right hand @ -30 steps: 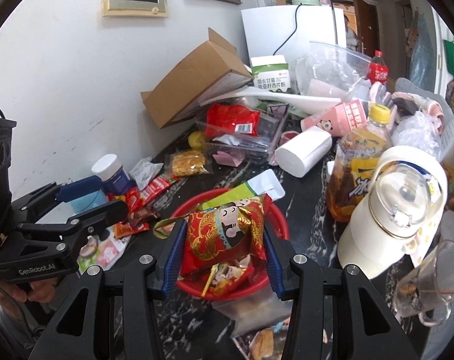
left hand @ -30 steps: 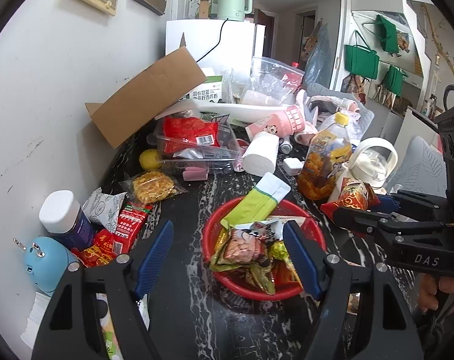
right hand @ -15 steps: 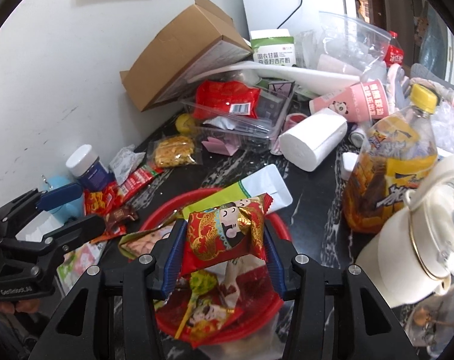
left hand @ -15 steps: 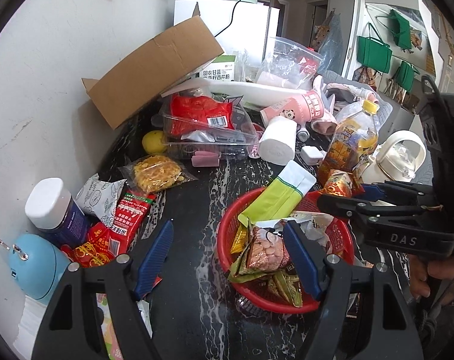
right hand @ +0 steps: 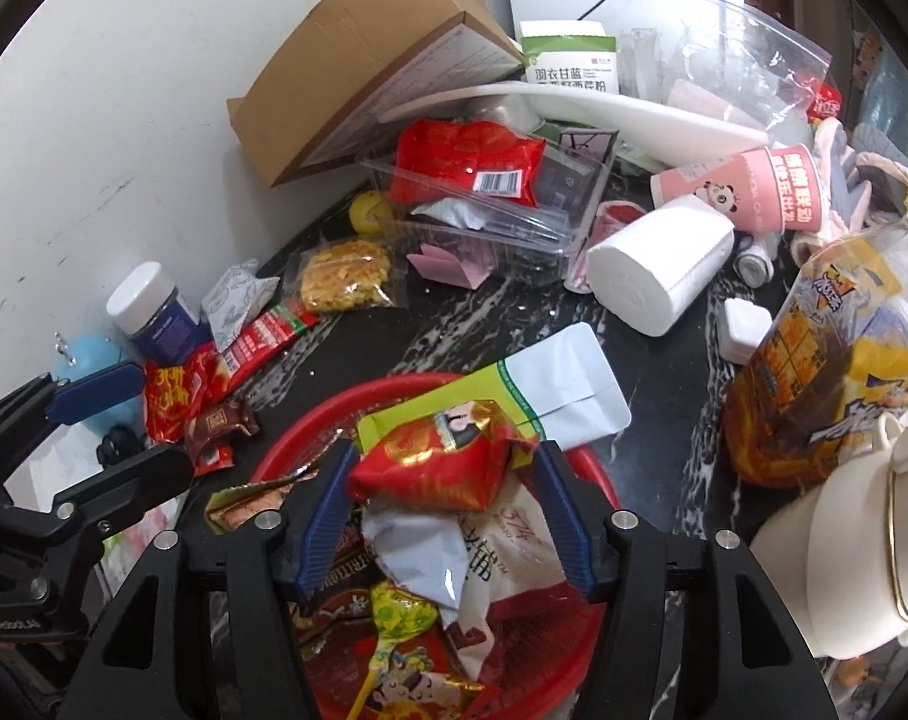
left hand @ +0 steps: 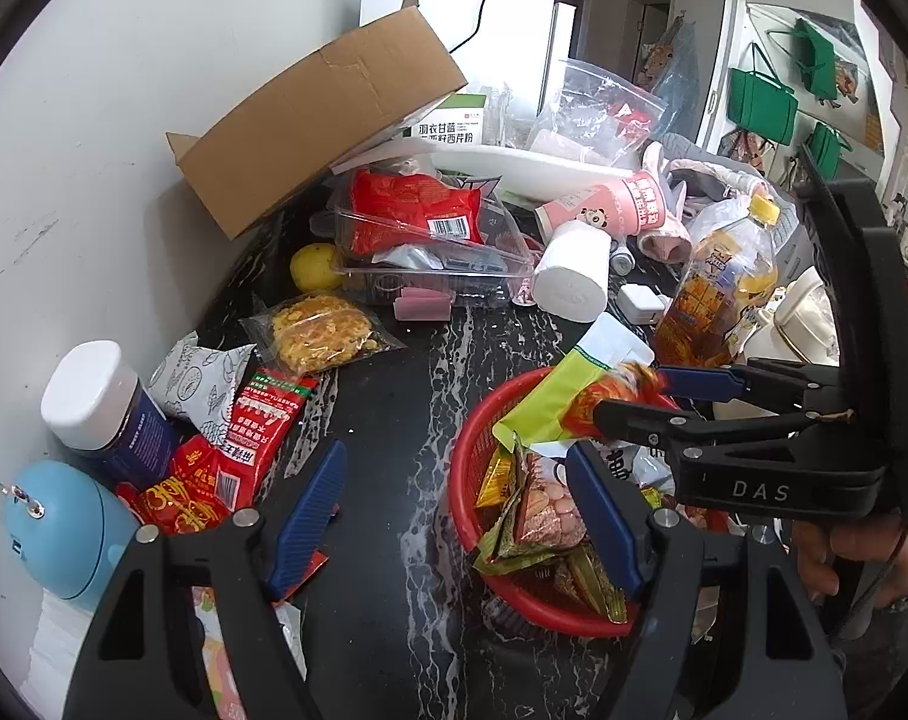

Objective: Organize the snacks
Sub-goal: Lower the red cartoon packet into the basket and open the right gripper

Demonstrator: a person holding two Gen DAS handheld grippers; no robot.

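Releasing red snack packet [right hand: 439, 465] over red basket [right hand: 298, 456]: right tool [right hand: 442, 507] jaws just opening; left tool [left hand: 454, 516] gaping, empty. Red packets [left hand: 238, 456] left of basket awaiting.

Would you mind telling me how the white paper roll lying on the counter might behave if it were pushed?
The paper roll lies on its side, so it would probably roll. It looks soft and light, likely squashing under a firm grip. The pink cup and the bottle beside it might stop it.
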